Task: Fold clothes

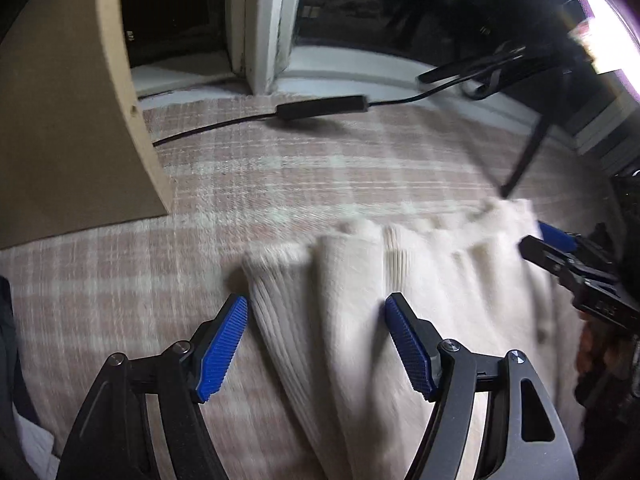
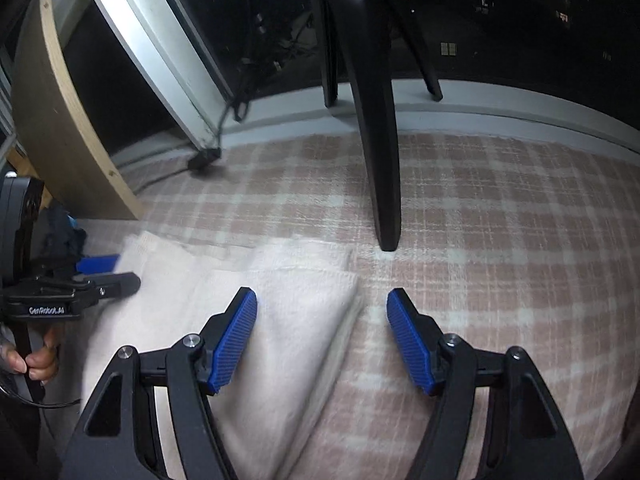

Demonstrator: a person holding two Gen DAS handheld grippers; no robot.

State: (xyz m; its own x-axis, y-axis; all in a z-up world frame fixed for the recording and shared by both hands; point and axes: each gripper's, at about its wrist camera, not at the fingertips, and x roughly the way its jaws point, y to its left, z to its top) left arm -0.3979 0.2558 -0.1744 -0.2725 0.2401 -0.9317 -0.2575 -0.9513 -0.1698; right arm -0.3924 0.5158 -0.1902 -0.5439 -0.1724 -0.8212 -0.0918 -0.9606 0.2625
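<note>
Cream knit garment (image 1: 360,280) lying on the pink plaid blanket (image 1: 280,168).

The left claw (image 1: 316,332) gapes over its ribbed folds; the right claw (image 2: 322,328) gapes wide over the garment's folded corner. A black tripod leg (image 2: 376,120) stands beyond, near the window sill (image 2: 480,100).

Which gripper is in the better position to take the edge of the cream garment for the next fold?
Probably the left gripper: open, with the cream garment between its fingers. The right gripper straddles only its corner.

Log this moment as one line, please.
left tool open over cream knit garment | right tool open at its edge | plaid blanket underneath
</note>
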